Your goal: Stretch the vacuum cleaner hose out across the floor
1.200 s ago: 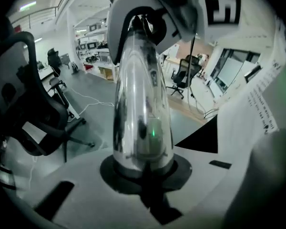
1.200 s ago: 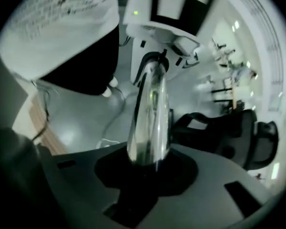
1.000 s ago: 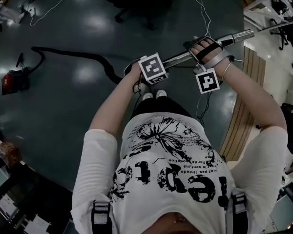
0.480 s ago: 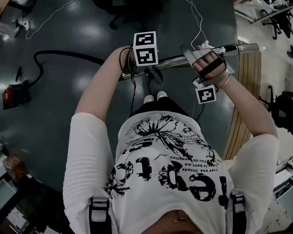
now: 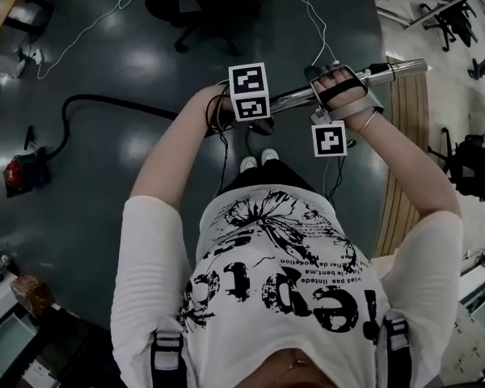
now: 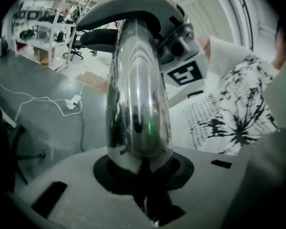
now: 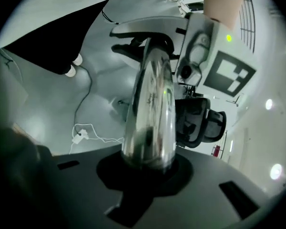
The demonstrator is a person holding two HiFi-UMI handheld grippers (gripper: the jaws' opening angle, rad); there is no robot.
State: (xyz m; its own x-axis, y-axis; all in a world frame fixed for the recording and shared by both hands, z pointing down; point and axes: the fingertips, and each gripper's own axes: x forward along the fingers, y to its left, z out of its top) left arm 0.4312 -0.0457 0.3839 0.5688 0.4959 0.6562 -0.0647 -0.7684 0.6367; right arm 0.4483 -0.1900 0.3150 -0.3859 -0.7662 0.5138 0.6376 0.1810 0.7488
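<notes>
— At waist height over the floor (image 5: 129, 39), why is the metal wand (image 5: 388, 71) held level across the body?

— Most likely so the black hose (image 5: 113, 101) can be drawn away from the red vacuum cleaner (image 5: 20, 172), which sits well off to the left. The hose curves on the floor, so it isn't stretched yet.

— And the grip?

— The left hand-held gripper (image 6: 143, 175) is clamped on the wand. The right hand-held gripper (image 7: 145, 171) has the wand between its jaws, which are closing onto it.

Held out front, left gripper (image 6: 143, 171) clamps tube (image 6: 138, 94), right gripper (image 7: 148, 173) closing round it.
</notes>
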